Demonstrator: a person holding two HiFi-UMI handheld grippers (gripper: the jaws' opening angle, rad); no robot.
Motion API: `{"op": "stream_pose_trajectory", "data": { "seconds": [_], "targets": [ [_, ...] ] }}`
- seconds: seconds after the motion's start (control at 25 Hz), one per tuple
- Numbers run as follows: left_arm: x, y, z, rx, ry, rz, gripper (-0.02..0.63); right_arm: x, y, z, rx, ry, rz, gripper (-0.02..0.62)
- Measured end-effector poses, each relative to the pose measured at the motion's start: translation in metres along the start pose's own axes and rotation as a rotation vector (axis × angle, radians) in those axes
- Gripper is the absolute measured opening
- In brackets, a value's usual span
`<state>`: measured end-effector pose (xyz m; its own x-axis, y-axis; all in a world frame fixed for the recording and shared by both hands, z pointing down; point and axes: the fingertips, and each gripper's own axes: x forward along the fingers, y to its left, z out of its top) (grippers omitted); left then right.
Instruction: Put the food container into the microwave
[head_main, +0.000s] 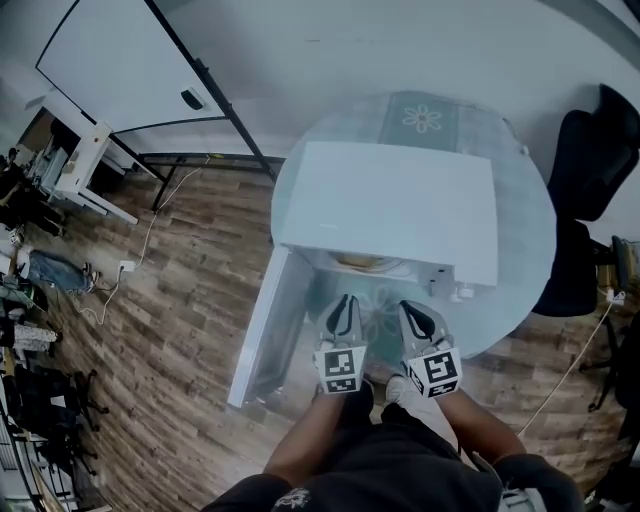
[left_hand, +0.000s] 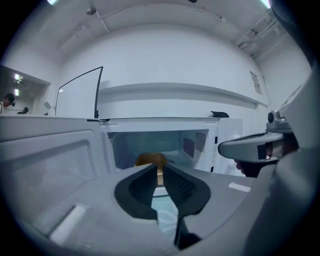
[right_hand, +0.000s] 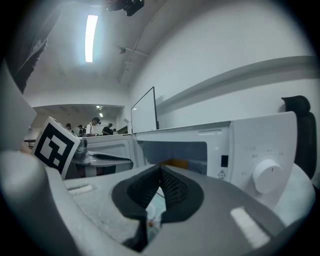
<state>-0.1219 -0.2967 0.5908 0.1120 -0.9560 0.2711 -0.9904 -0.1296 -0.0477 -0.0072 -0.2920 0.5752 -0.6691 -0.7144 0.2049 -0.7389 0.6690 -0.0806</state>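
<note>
A white microwave (head_main: 390, 205) is seen on a round glass worktop (head_main: 520, 270) in the middle of the head view. Its door (head_main: 262, 330) is swung wide open toward the lower left of the frame. The food container (head_main: 362, 263) is seen inside the microwave, just behind the open front. It looks brownish, and only a small part of it is shown.

The left tool (head_main: 346, 302) and the right tool (head_main: 406, 306) are held side by side in the lower middle of the head view, just in front of the open microwave. Both are pointed at the opening.

In the left gripper view, the left tool (left_hand: 159, 167) is seen with its jaws nearly together. Only a thin gap is left, and nothing is clamped. The food container (left_hand: 151, 160) is seen past the tips, inside the microwave (left_hand: 227, 142). The right tool (left_hand: 250, 149) is seen at the right edge.

In the right gripper view, the right tool (right_hand: 160, 170) is seen with its jaws closed together on nothing. A bit of the food container (right_hand: 175, 162) is seen behind them. A round knob (right_hand: 265, 176) is seen on the microwave (right_hand: 250, 140) at the right.

A whiteboard (head_main: 130, 70) is seen at the upper left and a black chair (head_main: 590, 150) at the right edge.
</note>
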Motion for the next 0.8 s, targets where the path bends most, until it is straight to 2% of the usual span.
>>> {"op": "stream_pose_trajectory", "data": {
  "seconds": [0.04, 0.08, 0.28, 0.56, 0.8],
  "targets": [
    [-0.005, -0.002, 0.003, -0.001, -0.004, -0.004, 0.018, -0.002, 0.002, 0.003, 0.001, -0.007, 0.005, 0.002],
    [-0.009, -0.003, 0.006, -0.003, -0.006, -0.013, 0.005, -0.003, 0.004, 0.006, 0.001, -0.016, 0.011, 0.002],
    [-0.031, -0.011, 0.018, -0.021, -0.025, -0.044, 0.005, -0.012, 0.018, 0.028, -0.021, -0.053, 0.056, 0.002],
    [-0.057, -0.021, 0.024, -0.014, -0.057, -0.005, 0.005, -0.03, 0.024, 0.048, -0.027, -0.087, 0.092, 0.002],
    [-0.067, -0.026, 0.022, -0.013, -0.048, 0.014, 0.005, -0.04, 0.03, 0.053, -0.037, -0.106, 0.106, 0.002]
  ]
}}
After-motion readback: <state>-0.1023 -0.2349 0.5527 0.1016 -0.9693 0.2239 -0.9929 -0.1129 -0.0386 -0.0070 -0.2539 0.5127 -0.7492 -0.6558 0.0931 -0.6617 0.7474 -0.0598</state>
